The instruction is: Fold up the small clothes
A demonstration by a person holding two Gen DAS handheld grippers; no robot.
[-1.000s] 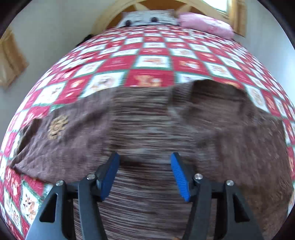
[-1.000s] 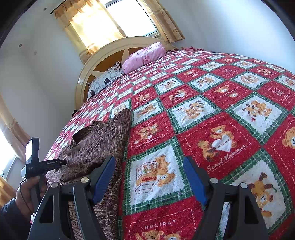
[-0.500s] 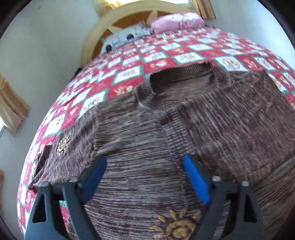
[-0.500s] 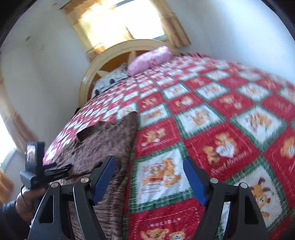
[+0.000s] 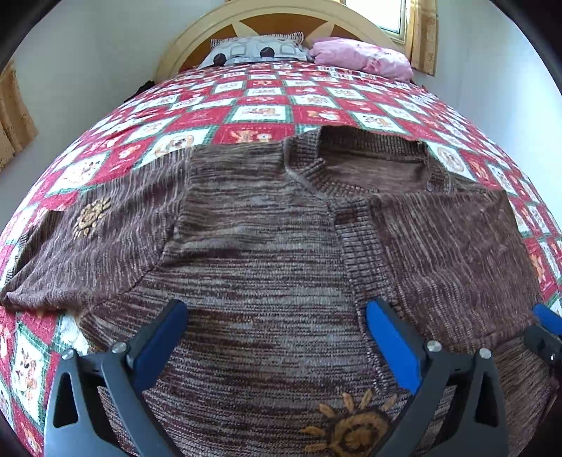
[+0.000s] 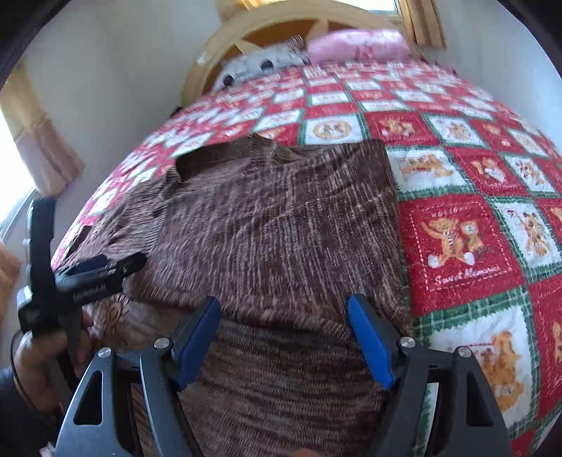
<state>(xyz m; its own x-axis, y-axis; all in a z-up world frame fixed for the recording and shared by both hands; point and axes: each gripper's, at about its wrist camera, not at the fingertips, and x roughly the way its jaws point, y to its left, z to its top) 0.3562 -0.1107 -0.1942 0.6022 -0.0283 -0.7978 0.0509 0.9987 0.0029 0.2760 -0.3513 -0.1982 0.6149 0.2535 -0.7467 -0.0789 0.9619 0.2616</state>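
Observation:
A small brown knitted cardigan (image 5: pixel 274 246) lies flat on the bed, neck toward the headboard. Its left sleeve (image 5: pixel 87 239) stretches out sideways; its right side is folded in over the body (image 6: pixel 298 228). Orange sun motifs show on the sleeve and near the hem (image 5: pixel 351 432). My left gripper (image 5: pixel 277 337) is open and empty over the lower front. My right gripper (image 6: pixel 284 334) is open and empty over the folded right side, and shows at the edge of the left wrist view (image 5: pixel 544 327). The left gripper shows in the right wrist view (image 6: pixel 87 270).
A red, white and green teddy-bear quilt (image 6: pixel 463 239) covers the bed. A grey patterned pillow (image 5: pixel 256 51) and a pink pillow (image 5: pixel 361 58) lie by the wooden headboard (image 5: pixel 281 21). Curtains hang at the windows on both sides.
The right gripper swung left from over the bare quilt to over the cardigan's right side. The left gripper view turned and steadied over the cardigan's front. Both stayed open.

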